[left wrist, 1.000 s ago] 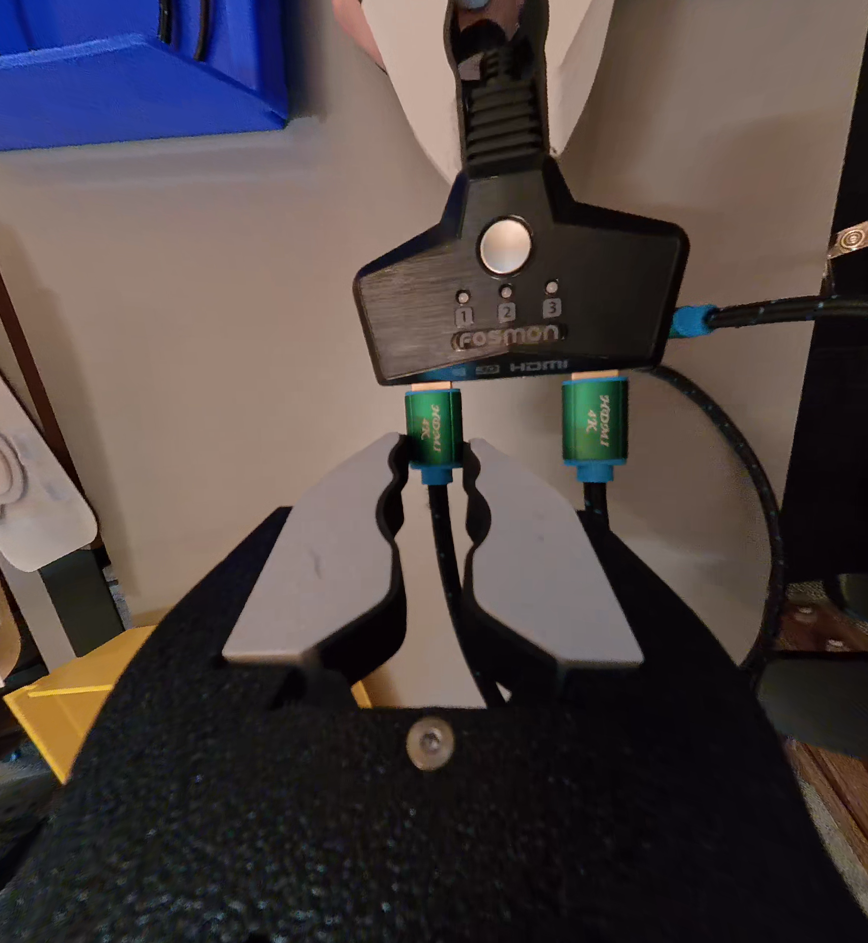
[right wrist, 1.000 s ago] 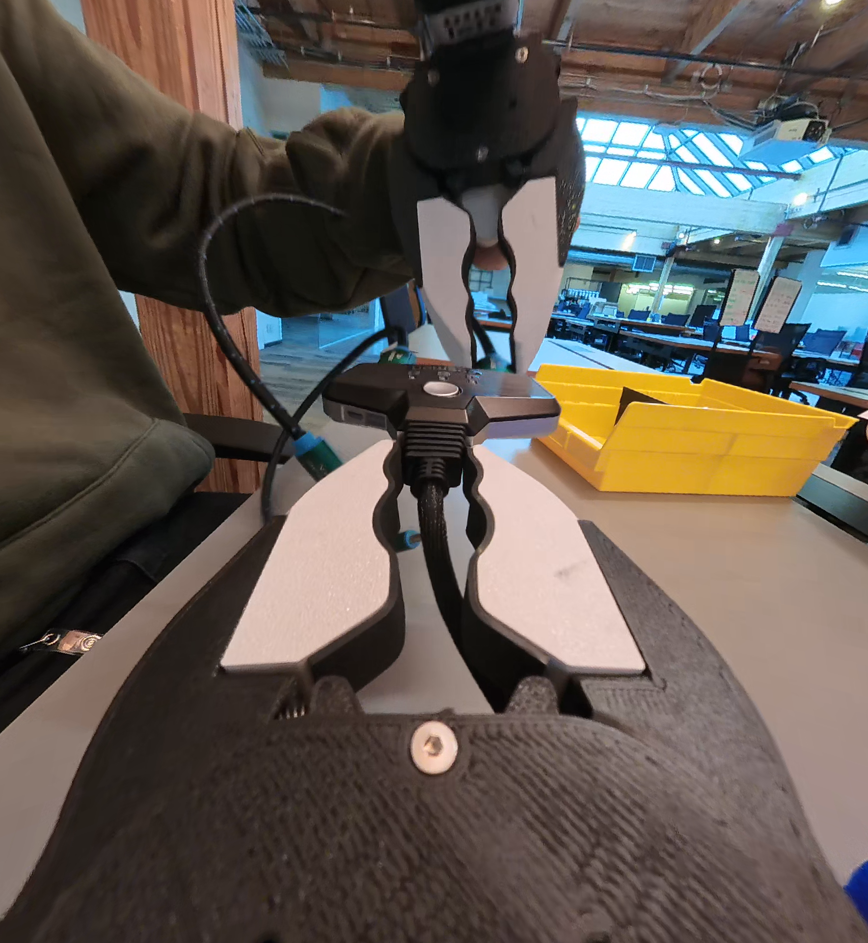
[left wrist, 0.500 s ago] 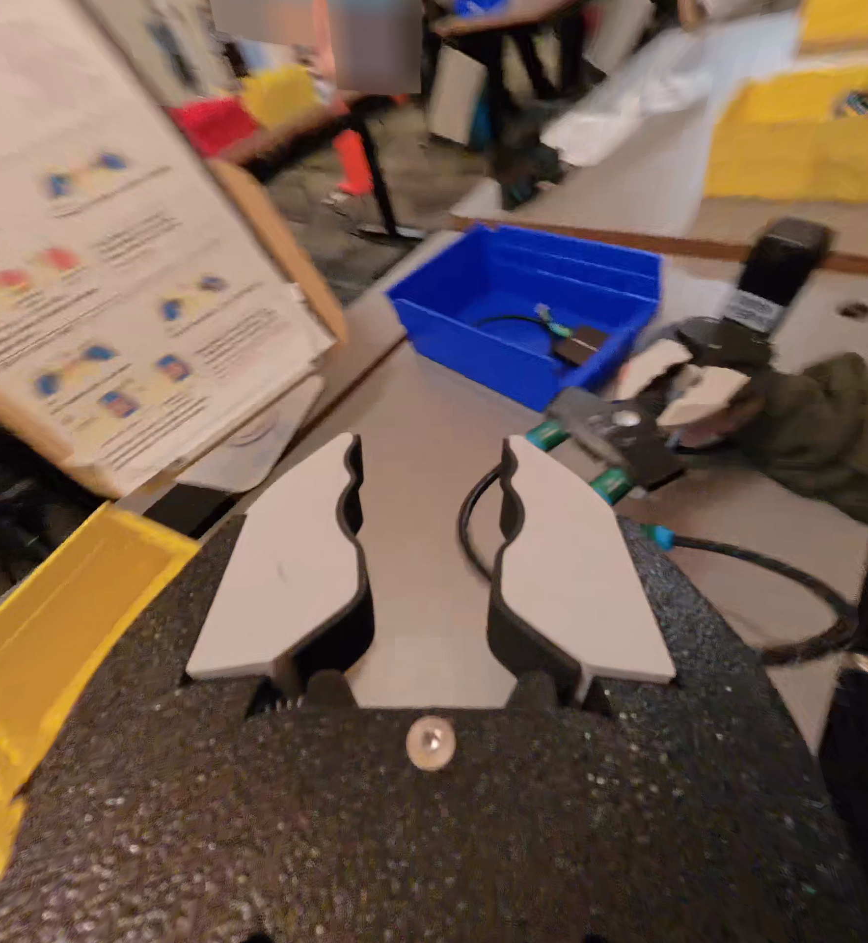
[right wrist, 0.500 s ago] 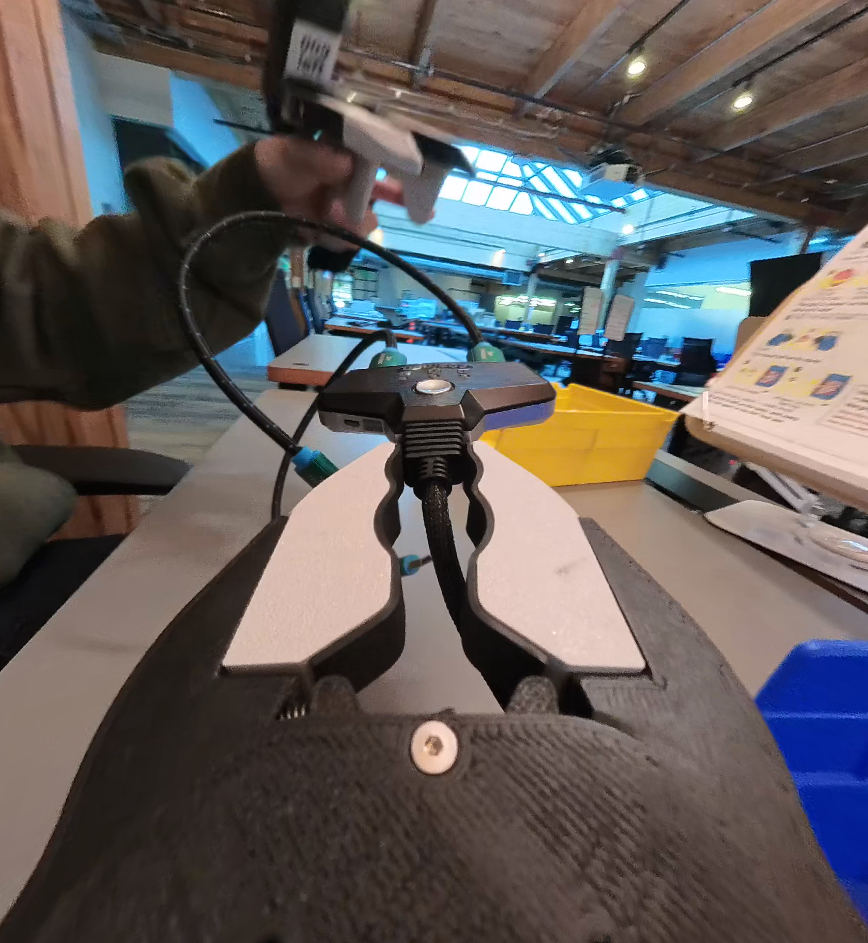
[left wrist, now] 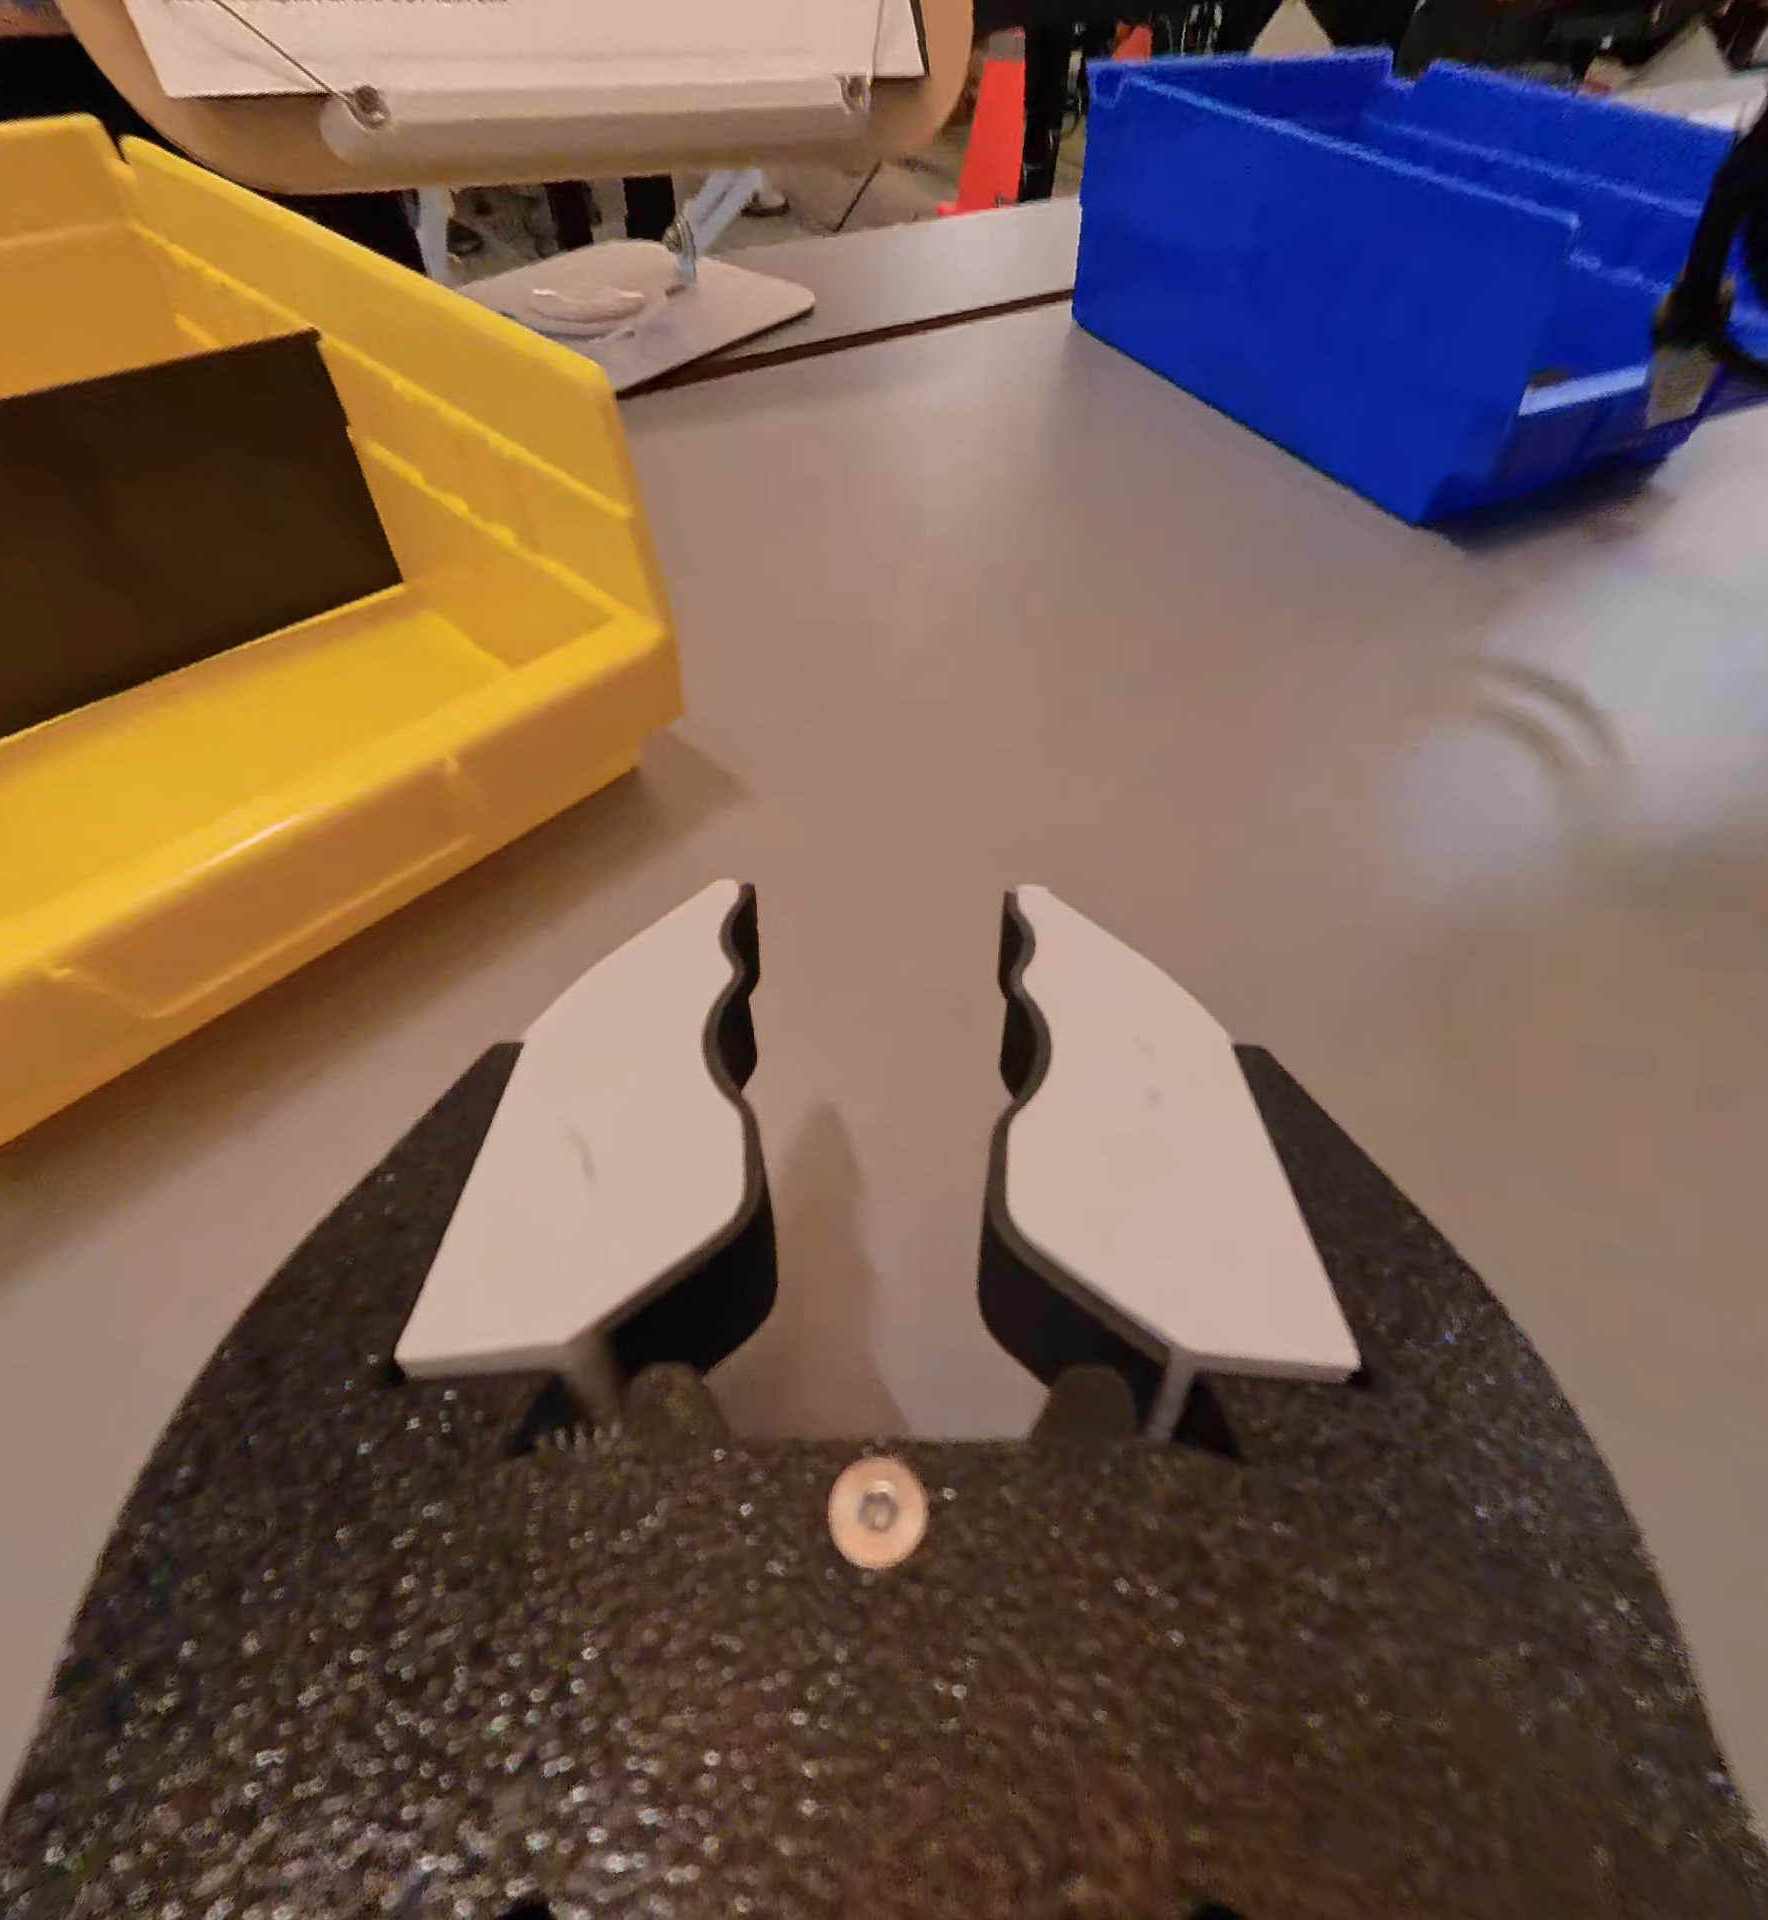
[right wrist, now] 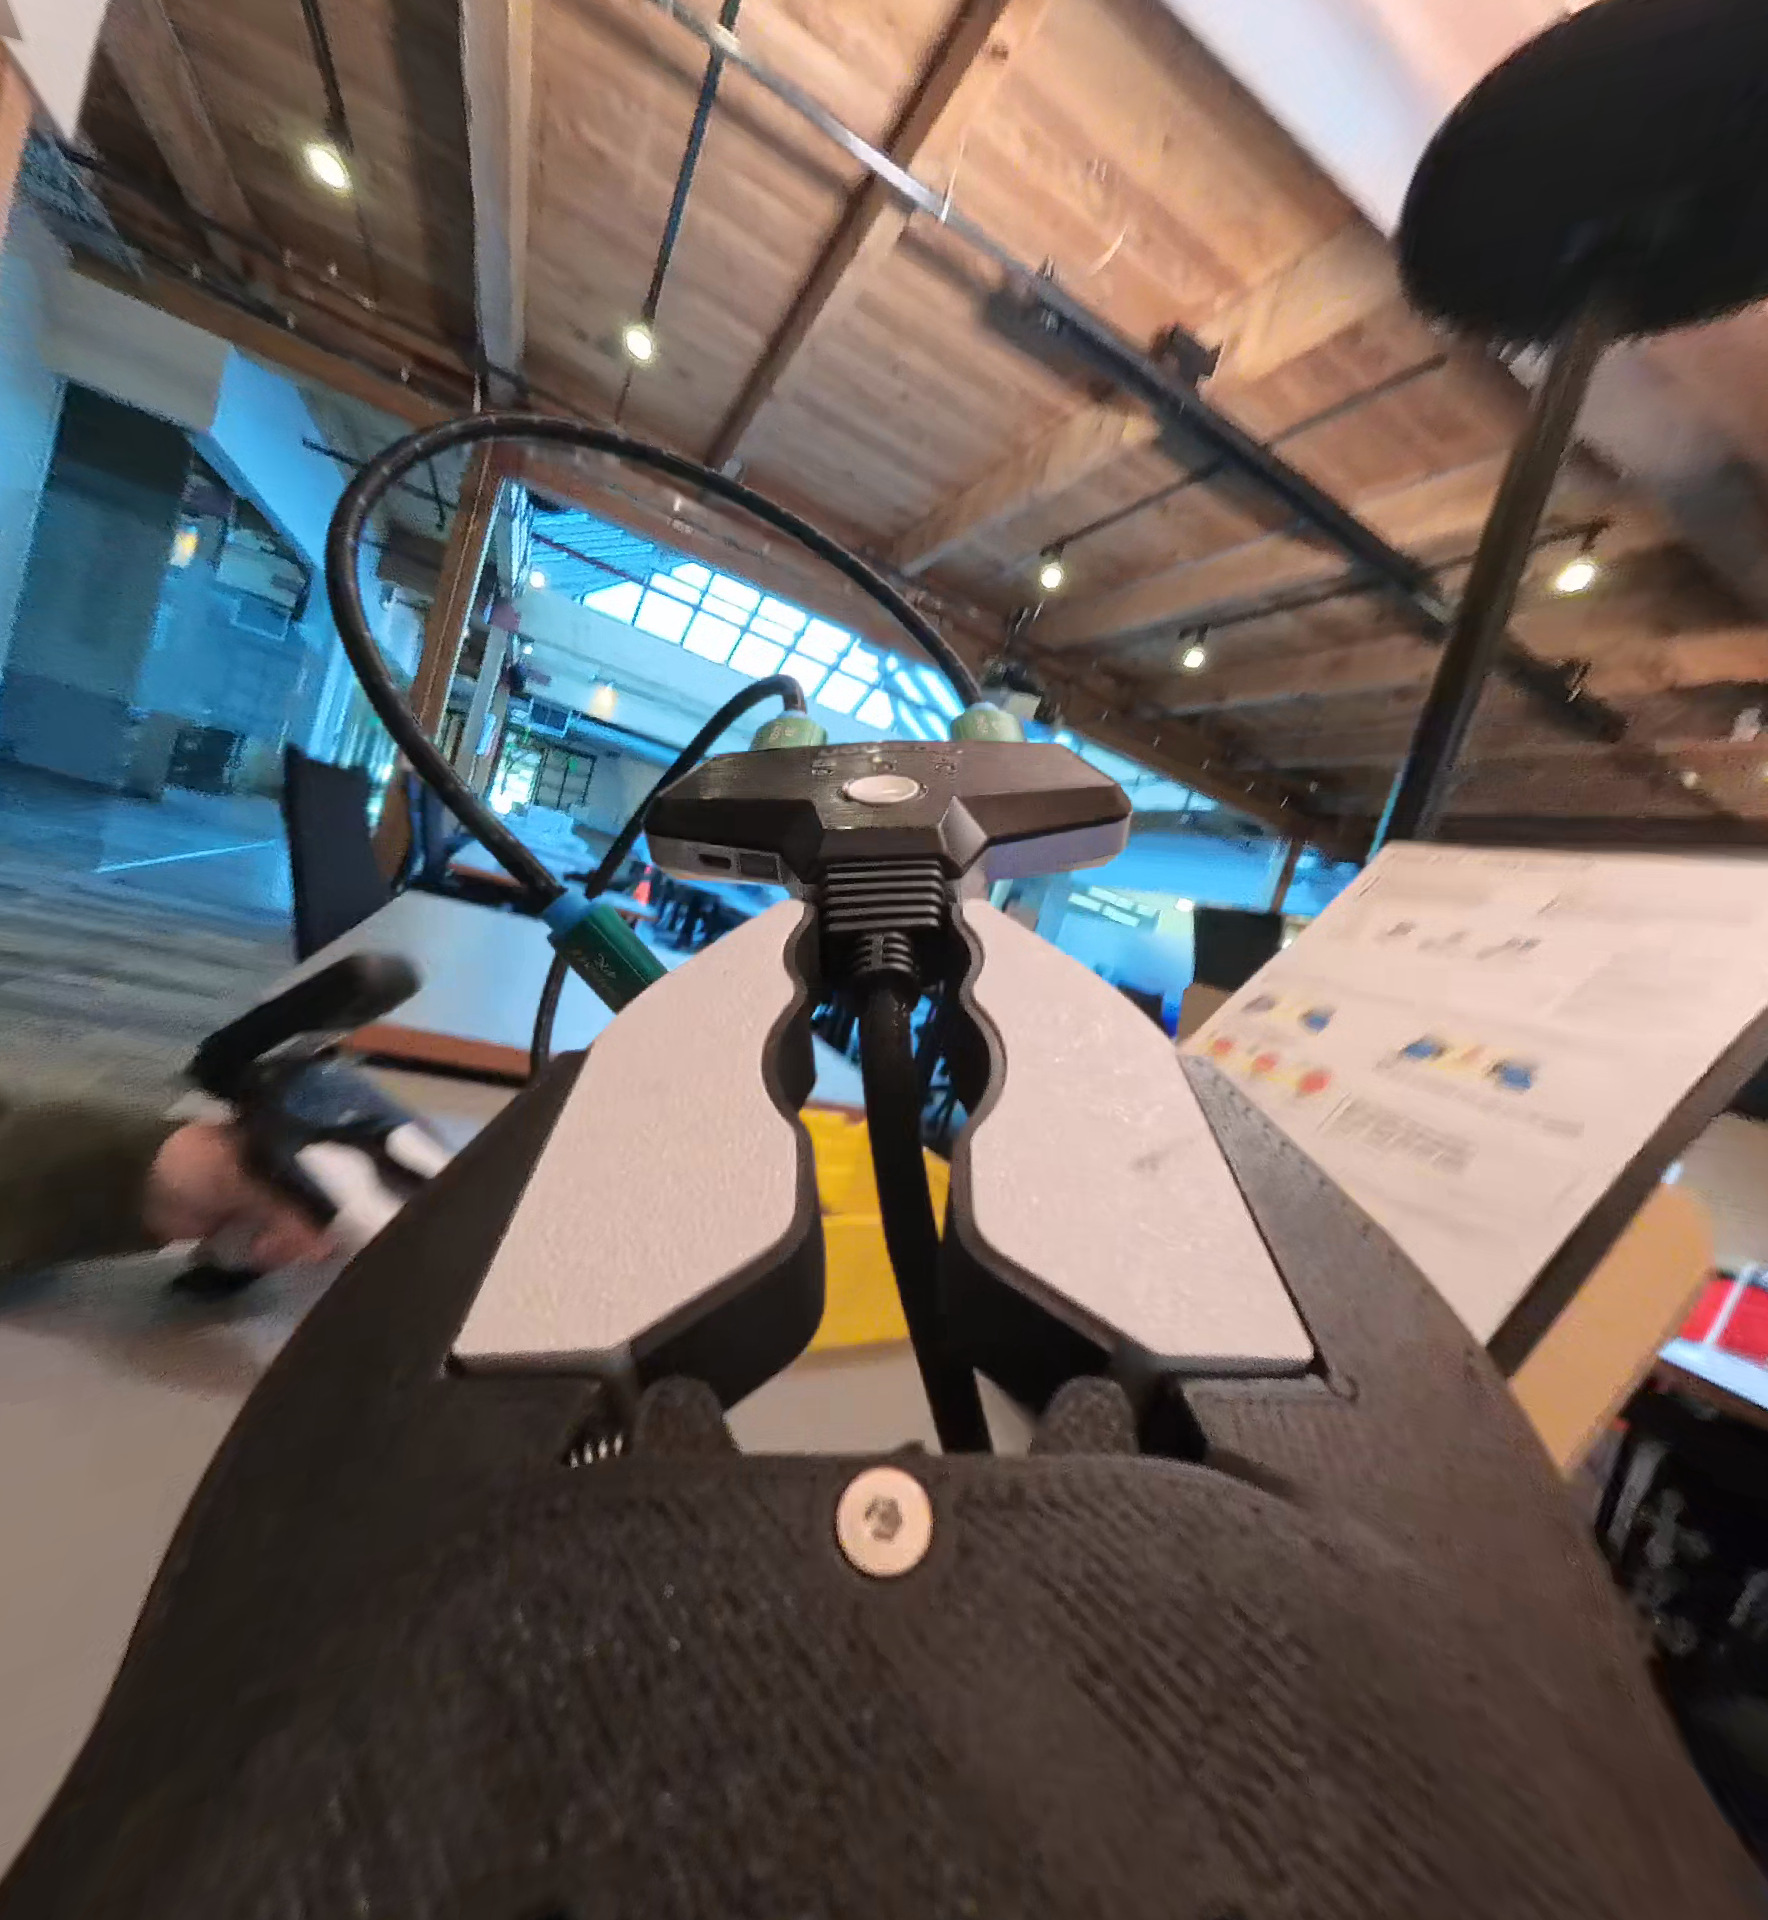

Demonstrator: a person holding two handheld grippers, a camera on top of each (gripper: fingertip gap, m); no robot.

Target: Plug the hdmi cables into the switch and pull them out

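Observation:
In the right wrist view, my right gripper (right wrist: 880,920) is shut on the ribbed cable neck of the black HDMI switch (right wrist: 1005,795) and holds it up in the air, tilted toward the ceiling. Two green HDMI plugs (right wrist: 982,721) sit in the switch's far side. A black braided cable (right wrist: 412,727) loops left and down to a third green plug (right wrist: 610,956) that hangs loose. My left gripper (left wrist: 875,904) is open and empty, low over the grey table (left wrist: 1067,644). It shows blurred in a person's hand at the left of the right wrist view (right wrist: 308,1132).
A yellow bin (left wrist: 267,831) stands left of my left gripper and a blue bin (left wrist: 1327,312) at the far right. A black cable with a plug end (left wrist: 1685,353) hangs over the blue bin. A paper stand (right wrist: 1482,1039) stands at the back.
My left gripper has let go of the green plug, opened, and swung down to the table away from the switch. My right gripper has lifted and tilted the switch upward.

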